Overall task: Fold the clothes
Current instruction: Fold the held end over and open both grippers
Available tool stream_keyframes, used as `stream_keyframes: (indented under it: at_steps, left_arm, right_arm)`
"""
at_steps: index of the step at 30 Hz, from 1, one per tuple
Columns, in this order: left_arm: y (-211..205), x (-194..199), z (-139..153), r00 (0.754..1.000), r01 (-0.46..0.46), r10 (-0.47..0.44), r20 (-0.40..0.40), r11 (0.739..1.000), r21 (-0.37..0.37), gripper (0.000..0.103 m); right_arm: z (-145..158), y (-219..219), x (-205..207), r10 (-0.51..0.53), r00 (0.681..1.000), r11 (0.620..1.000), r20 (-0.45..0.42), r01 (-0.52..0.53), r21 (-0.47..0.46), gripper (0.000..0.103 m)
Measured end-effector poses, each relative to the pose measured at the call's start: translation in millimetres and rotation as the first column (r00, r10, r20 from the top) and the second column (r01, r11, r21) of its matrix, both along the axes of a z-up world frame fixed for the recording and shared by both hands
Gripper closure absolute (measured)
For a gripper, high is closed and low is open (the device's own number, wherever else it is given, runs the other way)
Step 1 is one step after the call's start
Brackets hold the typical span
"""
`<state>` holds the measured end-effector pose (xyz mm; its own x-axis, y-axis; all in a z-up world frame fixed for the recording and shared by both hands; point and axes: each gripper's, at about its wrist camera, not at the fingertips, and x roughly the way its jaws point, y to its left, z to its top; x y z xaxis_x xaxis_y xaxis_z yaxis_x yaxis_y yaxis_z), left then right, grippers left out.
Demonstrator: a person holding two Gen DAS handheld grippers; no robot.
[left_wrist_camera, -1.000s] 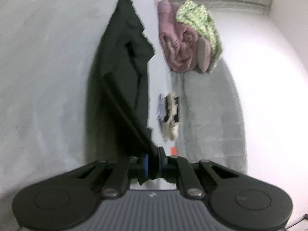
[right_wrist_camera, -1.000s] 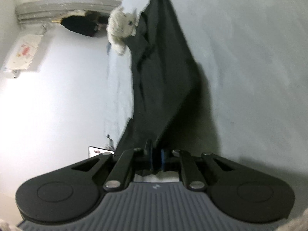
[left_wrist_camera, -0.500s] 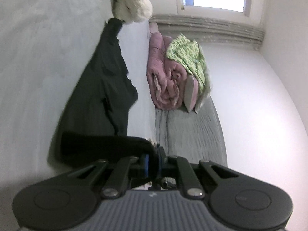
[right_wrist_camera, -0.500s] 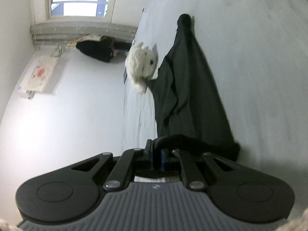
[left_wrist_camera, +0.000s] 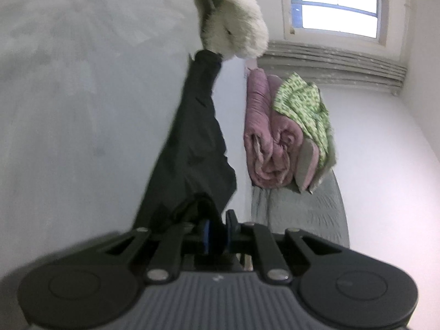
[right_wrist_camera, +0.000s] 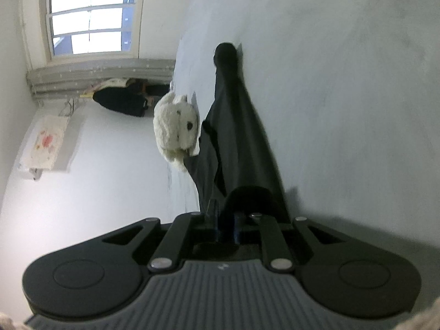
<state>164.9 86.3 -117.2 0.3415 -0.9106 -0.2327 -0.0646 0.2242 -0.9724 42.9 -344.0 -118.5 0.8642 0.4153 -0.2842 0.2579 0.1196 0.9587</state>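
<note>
Since a second ago the garment (left_wrist_camera: 192, 148) has gone from stretched taut to doubled over, its gripped edge folded back. The plush toy (left_wrist_camera: 233, 22) now appears nearer both cameras.
</note>
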Motion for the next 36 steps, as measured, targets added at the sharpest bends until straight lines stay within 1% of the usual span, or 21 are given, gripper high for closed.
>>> stream_keyframes:
  at_steps: [1, 2, 3, 5, 8, 10, 12, 14, 18, 19, 20, 22, 23, 24, 25, 26, 27, 28, 30, 34, 36]
  left_arm:
    - [1.0, 1.6, 0.2, 1.0, -0.013, 0.013, 0.004, 1.0, 0.005, 0.08]
    - [2.9, 2.2, 1.8, 0.999, -0.032, 0.032, 0.019, 0.999, 0.004, 0.071]
    - [5.1, 2.7, 3.6, 0.998, -0.051, 0.051, 0.034, 0.999, 0.004, 0.062]
    - [11.6, 2.9, 8.9, 0.994, -0.088, 0.087, 0.067, 0.996, 0.009, 0.057]
    - [15.2, 1.7, 21.7, 0.987, -0.092, 0.084, 0.137, 0.994, 0.054, 0.057]
    - [10.8, -1.6, 31.9, 0.978, -0.073, 0.049, 0.203, 0.991, 0.112, 0.057]
    - [-2.2, -5.7, 40.9, 0.961, -0.051, -0.006, 0.276, 0.978, 0.201, 0.057]
    - [-16.7, -10.1, 49.4, 0.935, -0.043, -0.066, 0.348, 0.954, 0.295, 0.057]
    - [-42.9, -18.7, 56.9, 0.871, -0.056, -0.174, 0.459, 0.894, 0.444, 0.057]
    - [-45.9, -18.8, 55.0, 0.862, -0.066, -0.191, 0.469, 0.876, 0.478, 0.058]
    - [-48.6, -18.4, 52.6, 0.855, -0.076, -0.207, 0.475, 0.856, 0.511, 0.059]
    - [-47.7, -13.6, 43.1, 0.862, -0.092, -0.206, 0.463, 0.834, 0.544, 0.075]
    - [-45.4, -11.2, 39.5, 0.867, -0.1, -0.199, 0.457, 0.829, 0.55, 0.084]
    - [-41.6, -8.9, 39.4, 0.876, -0.102, -0.184, 0.445, 0.833, 0.544, 0.086]
    - [-37.7, -6.8, 39.6, 0.885, -0.104, -0.168, 0.433, 0.837, 0.537, 0.086]
    - [-33.8, -5.9, 41.8, 0.893, -0.104, -0.156, 0.422, 0.841, 0.531, 0.085]
    - [-31.0, -6.1, 45.5, 0.896, -0.104, -0.154, 0.417, 0.839, 0.534, 0.079]
    - [-28.2, -6.9, 49.1, 0.897, -0.097, -0.16, 0.412, 0.838, 0.536, 0.075]
    - [-21.5, -8.5, 54.8, 0.905, -0.08, -0.165, 0.392, 0.839, 0.539, 0.055]
    - [-9.1, -13.6, 62.2, 0.922, -0.048, -0.167, 0.35, 0.845, 0.532, 0.052]
    - [-6.6, -22.0, 68.9, 0.913, -0.06, -0.168, 0.371, 0.846, 0.53, 0.053]
  right_arm:
    - [0.3, -2.7, -0.7, -0.015, 1.0, 1.0, 0.005, 0.015, -0.003, 0.071]
    - [1.1, -5.4, -1.7, -0.03, 0.999, 1.0, 0.013, 0.03, -0.008, 0.055]
    - [3.5, -8.2, -3.5, -0.045, 0.999, 0.999, 0.029, 0.045, -0.018, 0.052]
    - [8.8, -12.9, -6.7, -0.07, 0.996, 0.996, 0.057, 0.072, -0.044, 0.052]
    - [23.3, -10.4, -9.3, -0.056, 0.997, 0.985, 0.059, 0.065, -0.163, 0.052]
    - [32.3, 0.5, -6.3, -0.041, 0.998, 0.96, 0.053, 0.054, -0.276, 0.052]
    - [40.9, 16.7, -0.5, -0.023, 0.999, 0.913, 0.042, 0.038, -0.406, 0.052]
    - [49.5, 32.9, 5.3, -0.007, 1.0, 0.849, 0.029, 0.021, -0.527, 0.052]
    - [62.2, 66.5, 20.0, 0.021, 1.0, 0.676, -0.006, -0.018, -0.737, 0.052]
    - [60.7, 73.4, 25.3, 0.026, 0.999, 0.636, -0.019, -0.031, -0.771, 0.052]
    - [57.9, 79.4, 31.0, 0.029, 0.999, 0.598, -0.04, -0.049, -0.8, 0.054]
    - [48.1, 84.5, 41.1, 0.026, 0.996, 0.547, -0.089, -0.088, -0.832, 0.058]
    - [43.1, 84.0, 45.1, 0.019, 0.994, 0.533, -0.107, -0.101, -0.84, 0.067]
    - [39.9, 82.4, 45.7, 0.012, 0.994, 0.523, -0.112, -0.102, -0.846, 0.074]
    - [39.4, 78.6, 44.2, 0.006, 0.994, 0.528, -0.112, -0.099, -0.844, 0.074]
    - [40.8, 74.3, 42.9, 0.004, 0.994, 0.55, -0.113, -0.096, -0.83, 0.073]
    - [42.9, 71.0, 41.3, 0.006, 0.994, 0.57, -0.112, -0.095, -0.816, 0.066]
    - [45.8, 68.4, 37.0, 0.014, 0.993, 0.584, -0.114, -0.101, -0.806, 0.065]
    - [51.2, 63.2, 28.2, 0.03, 0.992, 0.611, -0.119, -0.112, -0.783, 0.06]
    - [58.0, 53.7, 6.3, 0.055, 0.99, 0.669, -0.133, -0.135, -0.731, 0.059]
    - [62.6, 52.5, -5.4, 0.054, 0.991, 0.683, -0.126, -0.128, -0.719, 0.059]
